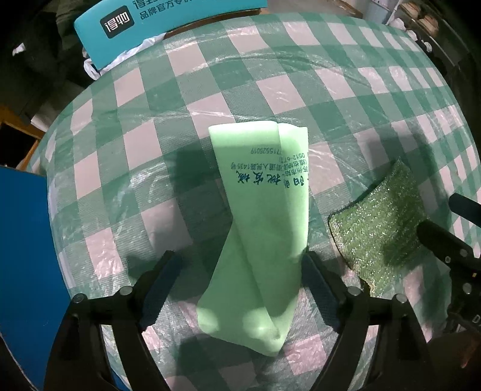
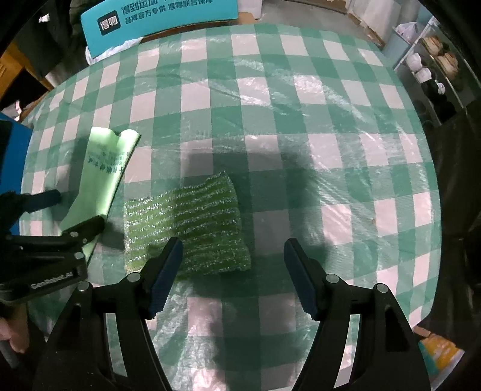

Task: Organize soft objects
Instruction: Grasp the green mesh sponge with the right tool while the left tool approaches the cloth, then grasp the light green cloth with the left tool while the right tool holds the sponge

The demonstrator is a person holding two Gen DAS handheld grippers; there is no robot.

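A folded pale green foam sheet (image 1: 264,228) with dark printed lettering lies on the checked tablecloth (image 1: 270,75). My left gripper (image 1: 240,270) points down over its near end, open, one finger on each side of it; the left finger stands clear of the sheet. To the right lies a glittery green bubble-wrap pad (image 1: 375,228). In the right wrist view my right gripper (image 2: 233,264) hangs open just over the near edge of the bubble-wrap pad (image 2: 195,222), holding nothing. The foam sheet (image 2: 105,168) and left gripper (image 2: 80,208) show at the left there.
Clear plastic film covers the round table (image 2: 285,120). A teal sign with white lettering (image 2: 156,21) stands beyond the far edge. A blue panel (image 1: 24,240) is at the left, shelves with white items (image 2: 427,60) at the far right. A hand (image 2: 12,337) shows low left.
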